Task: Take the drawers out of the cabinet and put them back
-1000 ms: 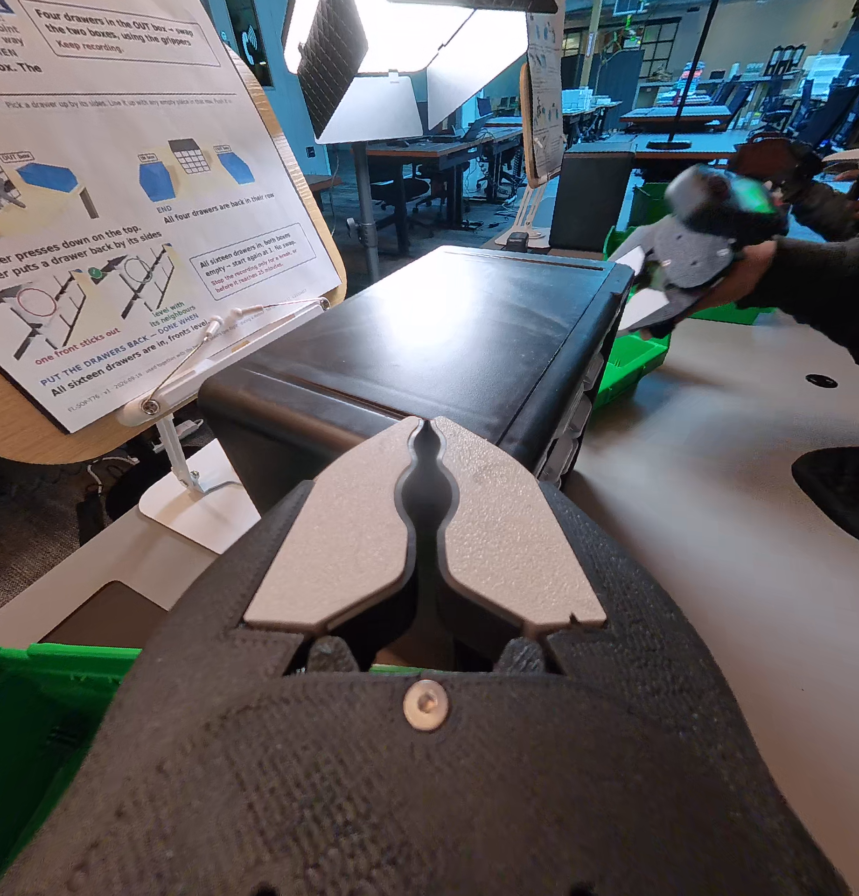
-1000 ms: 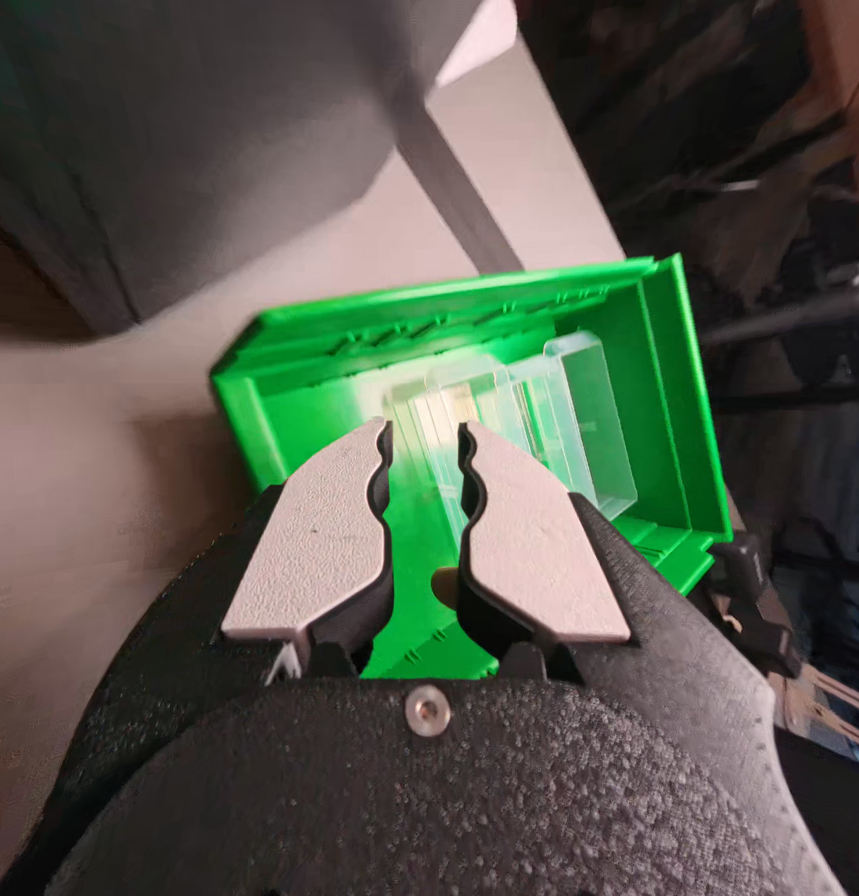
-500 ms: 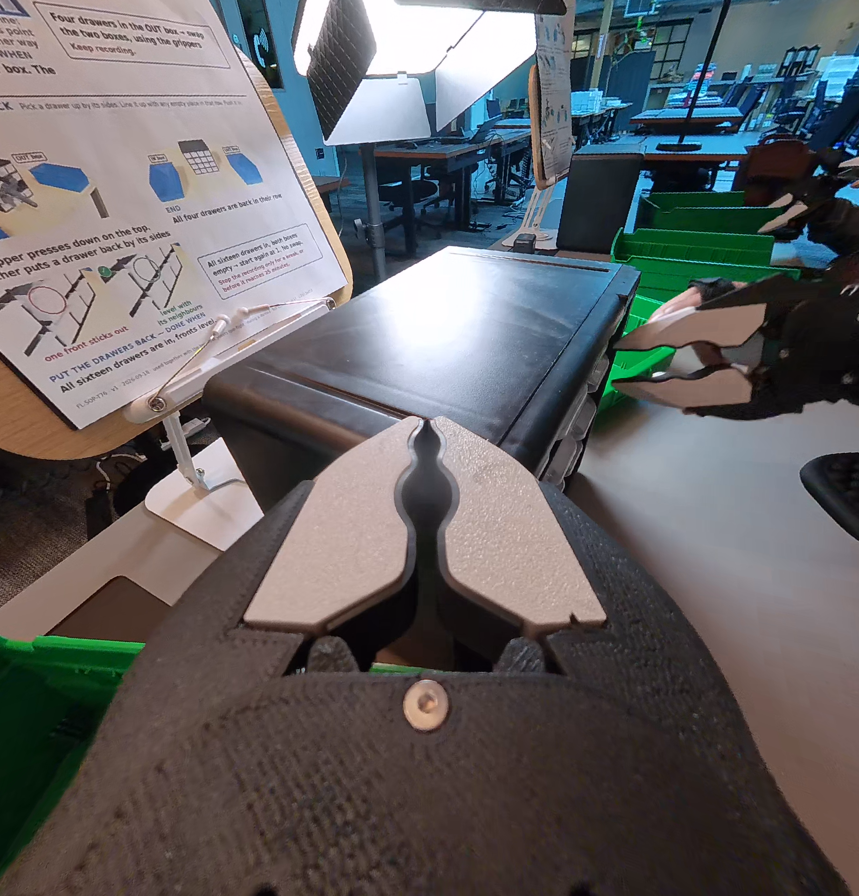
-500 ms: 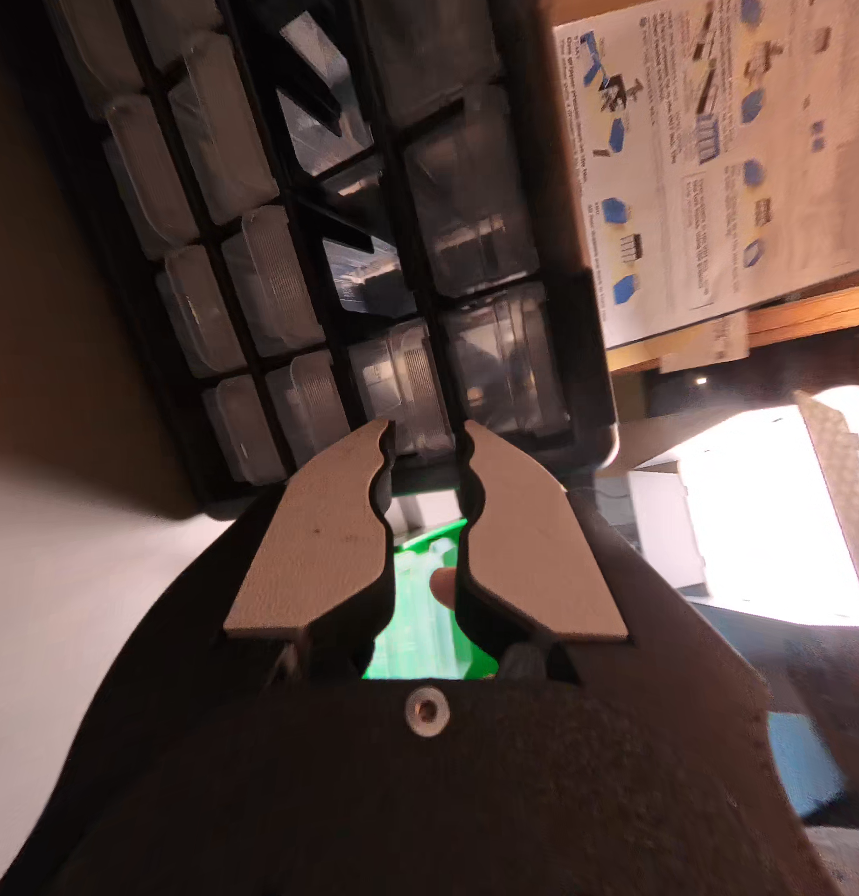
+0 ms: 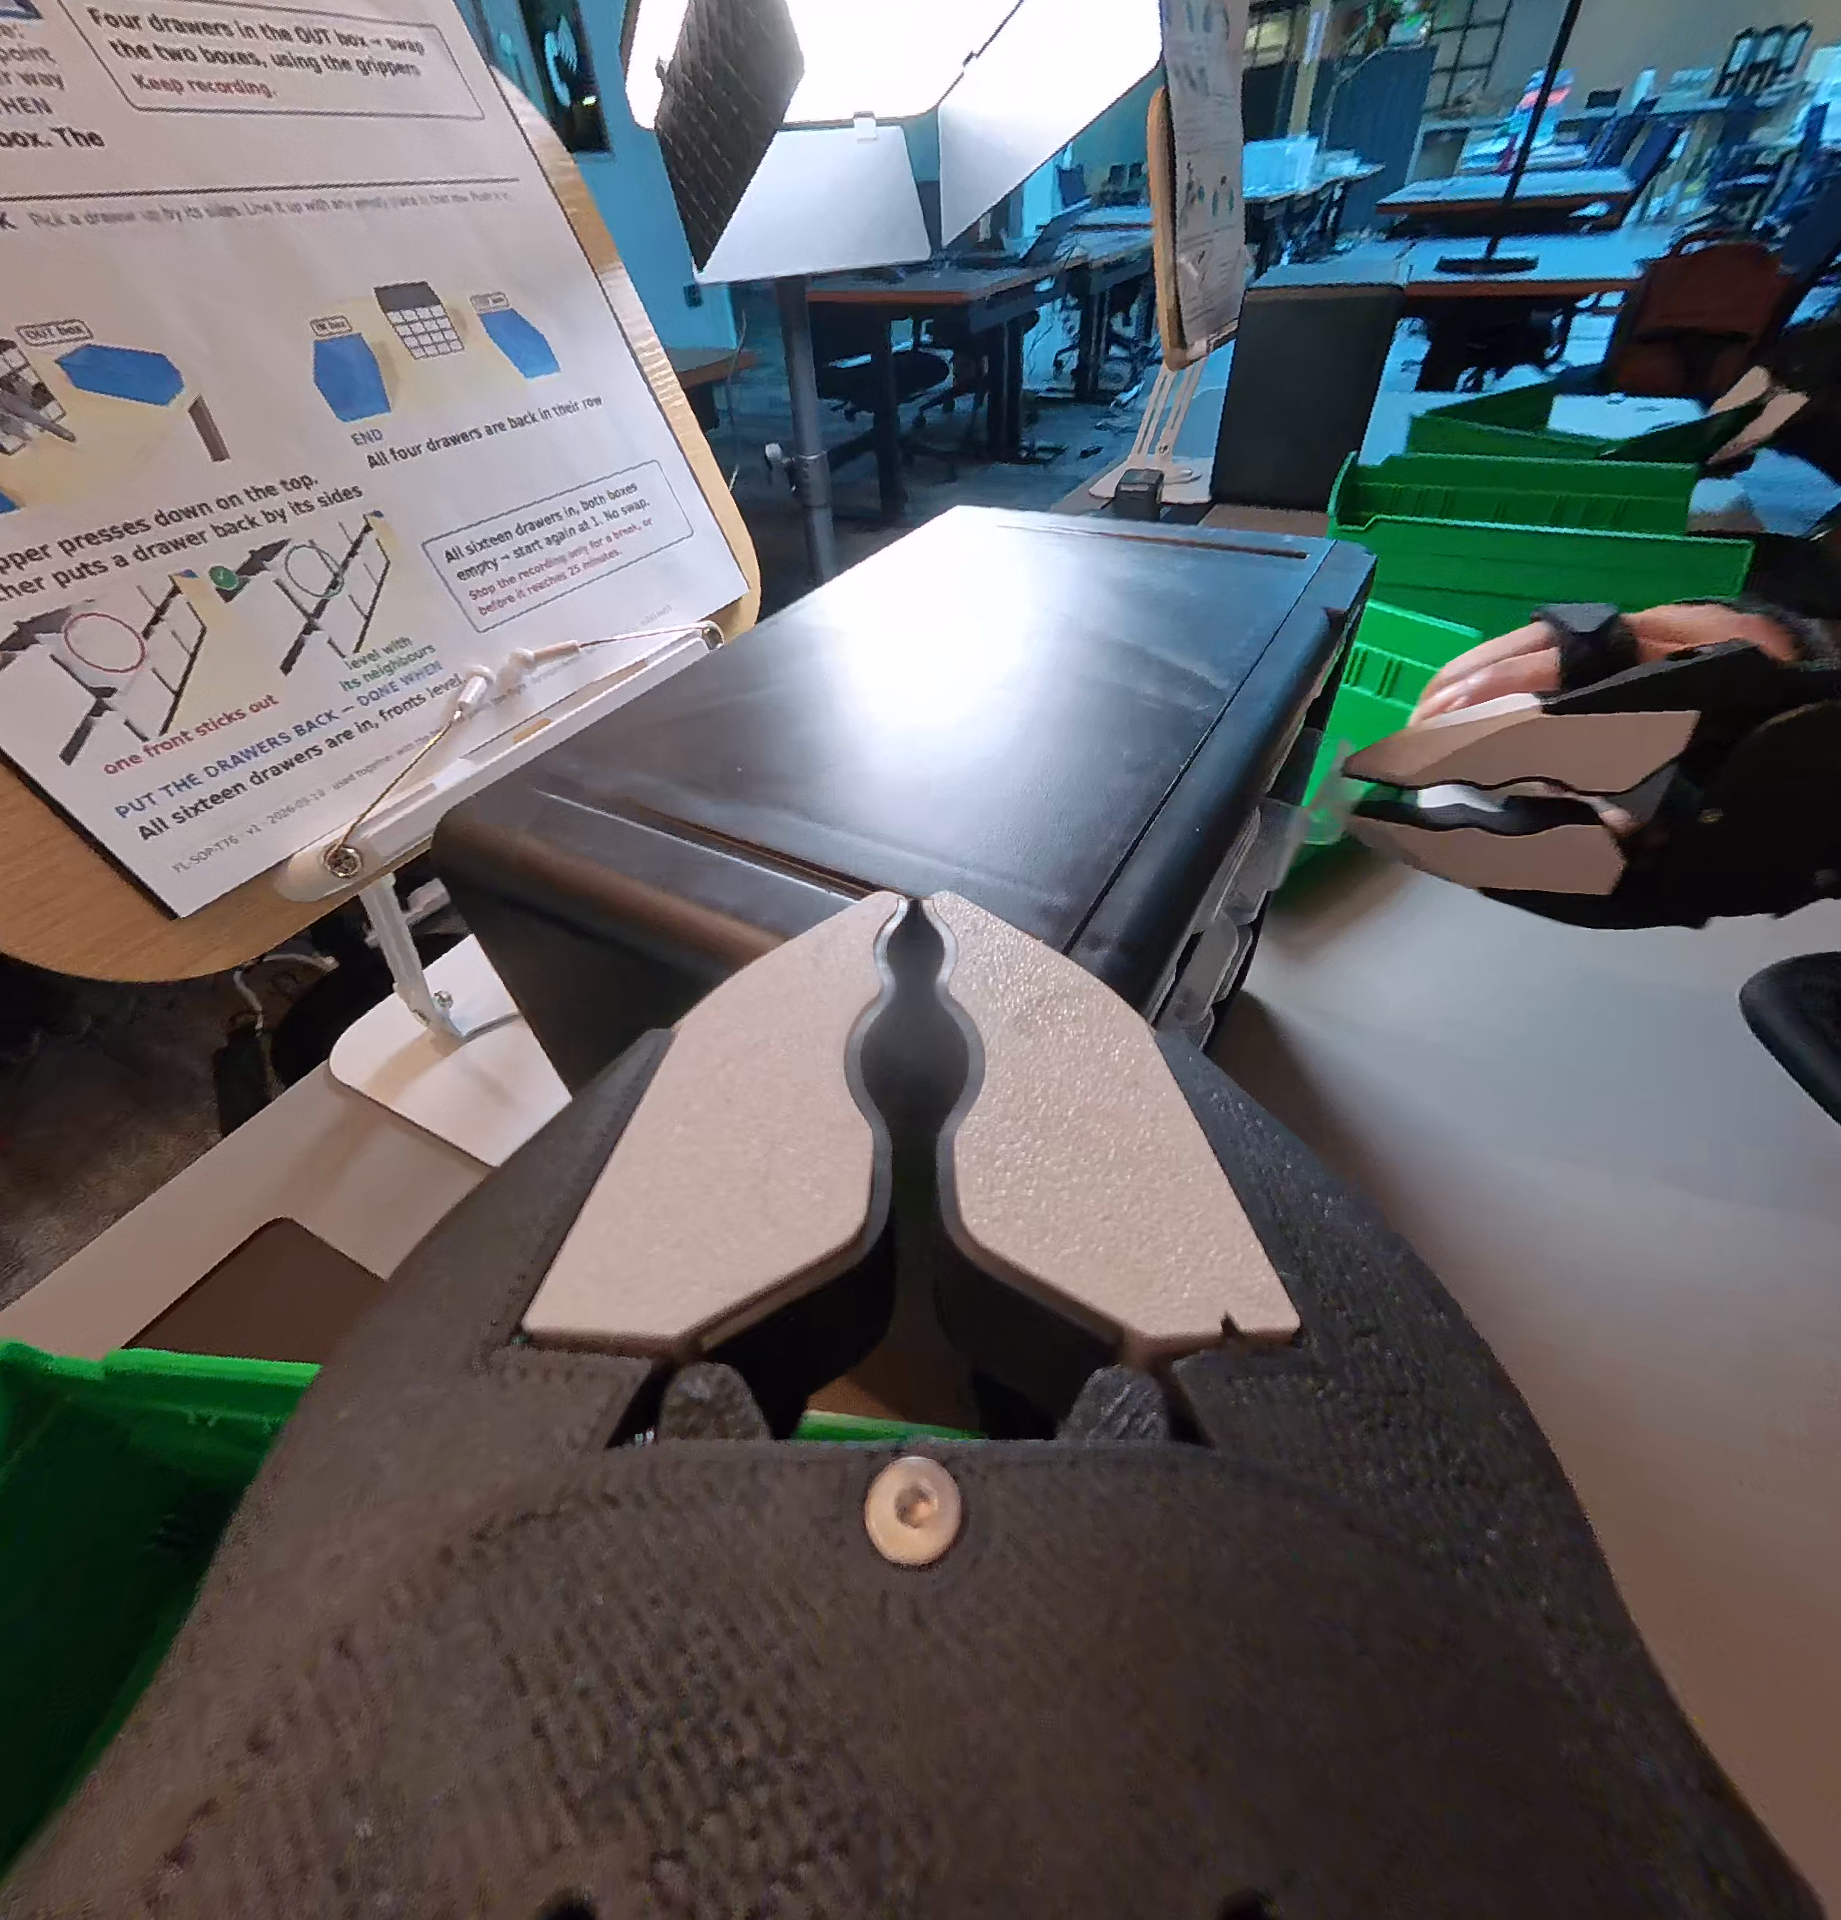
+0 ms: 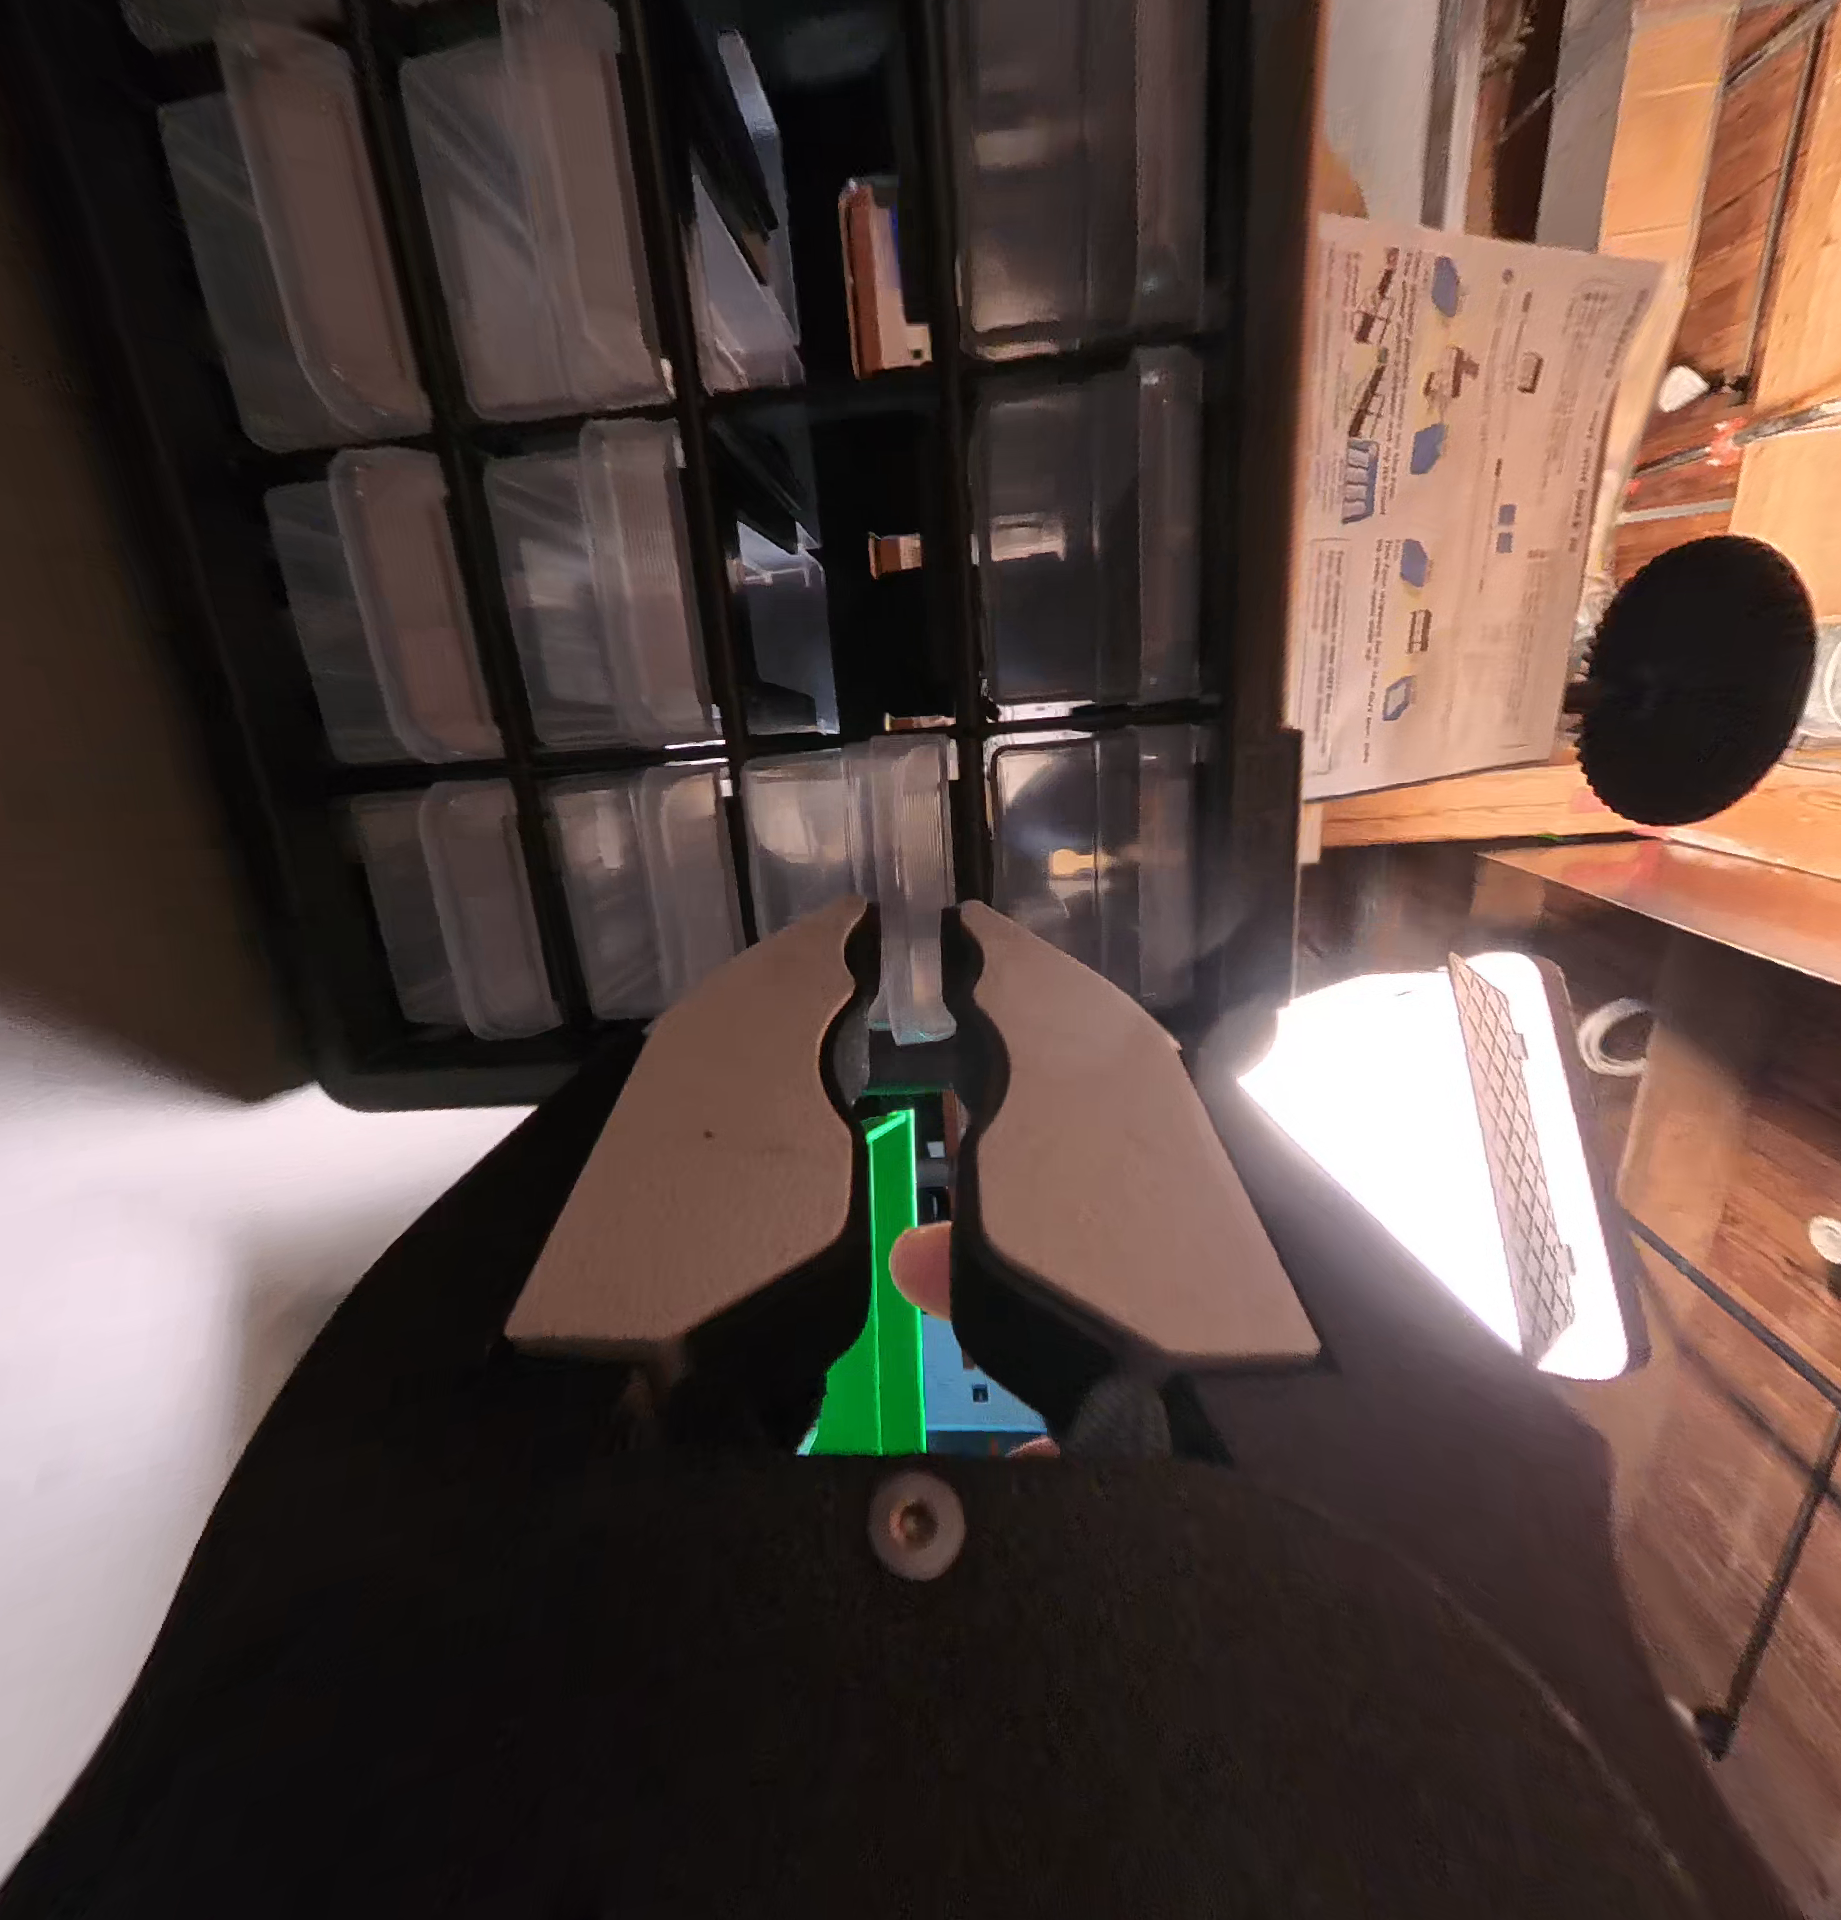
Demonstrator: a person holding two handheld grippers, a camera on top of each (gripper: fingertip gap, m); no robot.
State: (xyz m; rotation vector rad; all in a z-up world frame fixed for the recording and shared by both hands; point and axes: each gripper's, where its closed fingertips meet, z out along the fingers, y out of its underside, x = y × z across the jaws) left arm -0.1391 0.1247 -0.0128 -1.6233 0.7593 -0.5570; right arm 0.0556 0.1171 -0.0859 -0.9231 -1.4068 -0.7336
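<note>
The black cabinet [image 5: 947, 707] stands on the table, and its front grid of clear drawers fills the right wrist view [image 6: 1248, 520]. My right gripper [image 6: 908, 920], turned on its side, is shut on the handle tab of a clear drawer [image 6: 843, 831] in the row nearest me. That drawer sticks out slightly. It also shows at the cabinet front in the left wrist view [image 5: 1352, 795]. Two slots [image 6: 874, 582] in the same column look empty. My left gripper [image 5: 911, 914] is shut and empty, at the cabinet's rear top edge.
Green bins [image 5: 1518, 551] stand behind the cabinet's front side, and another green bin [image 5: 64, 1507] is at my lower left. An instruction sheet on a stand [image 5: 272, 416] is left of the cabinet. A bright lamp panel [image 5: 895, 62] is behind.
My right gripper swung from the green bin with a clear drawer in it to the cabinet front and closed on a drawer's handle. My left gripper stayed put.
</note>
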